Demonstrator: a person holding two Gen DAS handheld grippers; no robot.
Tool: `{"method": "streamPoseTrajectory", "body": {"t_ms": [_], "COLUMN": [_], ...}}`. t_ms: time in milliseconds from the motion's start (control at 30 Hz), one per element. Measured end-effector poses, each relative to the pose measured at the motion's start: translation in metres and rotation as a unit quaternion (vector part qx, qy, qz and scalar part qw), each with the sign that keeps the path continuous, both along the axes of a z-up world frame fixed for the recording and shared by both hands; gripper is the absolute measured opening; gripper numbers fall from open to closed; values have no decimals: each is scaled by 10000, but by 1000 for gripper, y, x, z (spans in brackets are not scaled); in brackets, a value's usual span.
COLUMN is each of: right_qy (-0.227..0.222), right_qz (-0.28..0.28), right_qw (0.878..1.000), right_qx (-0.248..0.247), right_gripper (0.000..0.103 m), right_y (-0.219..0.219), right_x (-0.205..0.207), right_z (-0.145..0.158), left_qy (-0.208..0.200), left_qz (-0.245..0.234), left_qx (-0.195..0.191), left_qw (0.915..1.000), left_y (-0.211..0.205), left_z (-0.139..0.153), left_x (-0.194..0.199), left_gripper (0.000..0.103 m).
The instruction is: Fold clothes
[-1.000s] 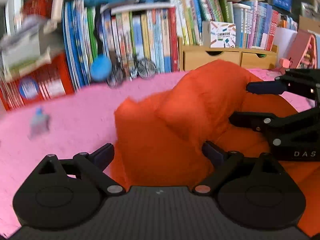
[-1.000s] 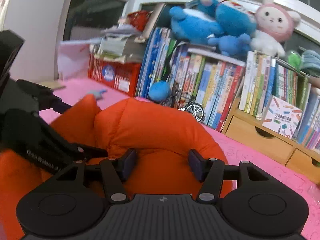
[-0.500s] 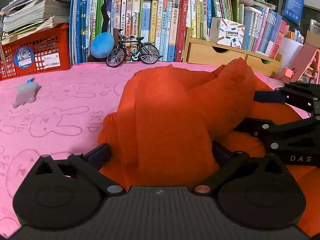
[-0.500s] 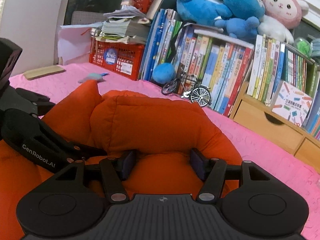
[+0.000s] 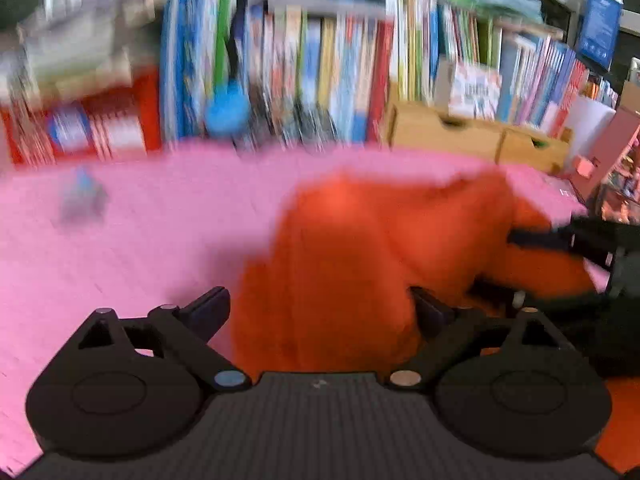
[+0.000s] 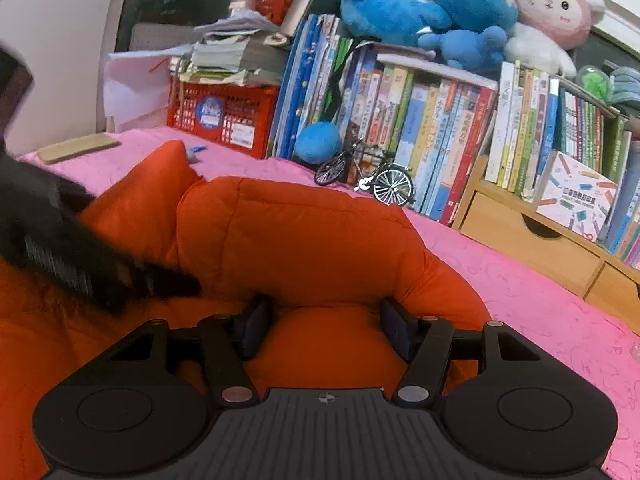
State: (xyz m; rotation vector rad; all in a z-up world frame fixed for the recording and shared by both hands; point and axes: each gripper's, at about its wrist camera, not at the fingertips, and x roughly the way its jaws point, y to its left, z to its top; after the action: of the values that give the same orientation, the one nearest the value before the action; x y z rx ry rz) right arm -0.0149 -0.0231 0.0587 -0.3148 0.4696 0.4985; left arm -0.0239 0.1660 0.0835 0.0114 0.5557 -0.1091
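- On the pink bunny-print cover (image 6: 532,292), the orange puffer jacket (image 6: 304,236) sits bunched in a mound, centre to left in your right wrist view, centre to right in the left one.
- Your left gripper (image 5: 320,308): jaws wide and just been closing a little. Jacket edge lies between the fingers, right finger (image 5: 430,312) against the fabric, left finger over bare pink cover. No pinch visible, so reads as open.
- Left wrist view is heavily motion-blurred; fine detail there is unreadable.
- Your right gripper (image 6: 326,330): jaws about half apart, a puffy fold of the jacket fills the gap and both pads (image 6: 256,326) press into it. Clamped on the jacket.
- Left gripper shows as a dark blur at the left of the right wrist view, low over the jacket.
- Behind the jacket: toy bicycle (image 6: 366,176), blue ball (image 6: 318,142), row of books (image 6: 420,128), red crate (image 6: 224,114), plush toys (image 6: 452,8) on top of the books.
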Motion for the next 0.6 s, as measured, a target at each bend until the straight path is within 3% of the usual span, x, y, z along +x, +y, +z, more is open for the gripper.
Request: {"method": "streamPoseTrajectory", "body": {"t_ms": [133,300,367,467,600], "right_qy": [-17,-60,-67,-91,-128], "right_qz": [-22,-57,-67,-68,-93], "right_qw": [9999,9993,9988,9980,9976], "right_qx": [164,374,483,620,669], "right_gripper": [61,61,61,62,62], "right_y": [-5,-11,-14,-18,-18], "right_x": [0,-1,-2,-2,-3], "right_z": [1,1,0,0,-2], "left_qy": [-731,-385,-89,277,438], "left_qz": [-290,-596,-528,-294,-188], "left_qx": [825,1816,1783,1348,865], "left_qw": [9935,9808,9825,9901,9951], "left_y": [-25,-64,-68,-58,-44], "left_z": [39,26,12,-5,-17], "left_x": [-10,18,35,58,66], "left_gripper": [100,101,102,103,103]}}
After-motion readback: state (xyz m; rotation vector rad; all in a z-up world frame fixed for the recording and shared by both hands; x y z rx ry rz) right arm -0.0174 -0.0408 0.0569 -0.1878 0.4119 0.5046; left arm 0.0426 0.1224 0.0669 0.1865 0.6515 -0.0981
